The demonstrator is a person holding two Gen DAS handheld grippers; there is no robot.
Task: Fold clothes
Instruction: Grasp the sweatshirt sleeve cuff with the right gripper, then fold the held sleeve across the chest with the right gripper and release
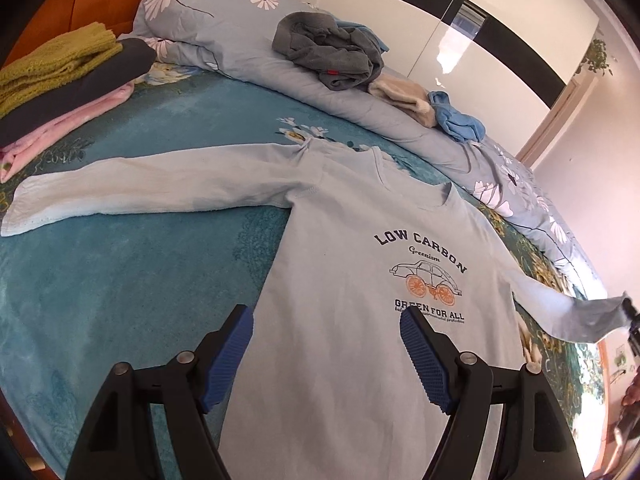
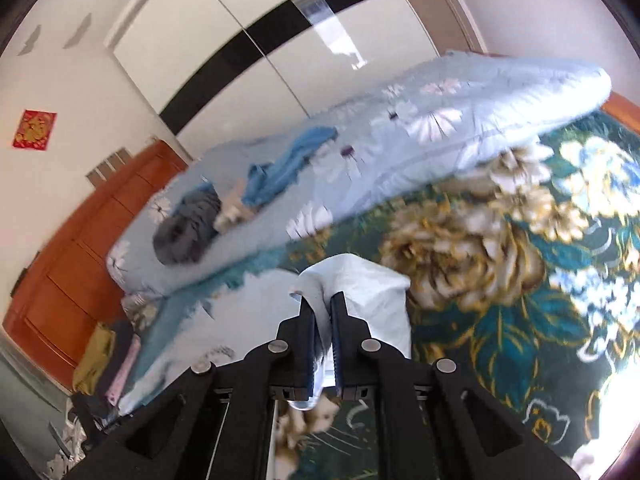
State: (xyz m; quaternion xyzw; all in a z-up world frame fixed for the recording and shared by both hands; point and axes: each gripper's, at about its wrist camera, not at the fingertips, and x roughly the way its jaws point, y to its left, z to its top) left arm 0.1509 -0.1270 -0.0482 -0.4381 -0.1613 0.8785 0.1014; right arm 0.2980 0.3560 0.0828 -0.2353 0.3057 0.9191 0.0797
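Observation:
A light blue long-sleeved shirt (image 1: pixel 360 280) with a "LOW CARBON" car print lies face up on the teal floral bed cover (image 1: pixel 120 280). Its left sleeve (image 1: pixel 140 188) is stretched out flat. My left gripper (image 1: pixel 326 320) is open and empty, hovering over the shirt's lower body. My right gripper (image 2: pixel 322 300) is shut on the cuff of the right sleeve (image 2: pixel 352 280) and holds it lifted off the bed. That raised sleeve (image 1: pixel 580 316) also shows at the right edge of the left wrist view.
A stack of folded clothes (image 1: pixel 60 92), green, dark and pink, sits at the far left. A rolled floral quilt (image 1: pixel 224 32) lies along the back with a grey garment (image 1: pixel 328 52), a beige one (image 1: pixel 404 96) and a blue one (image 1: pixel 456 120) on it. White wardrobe behind.

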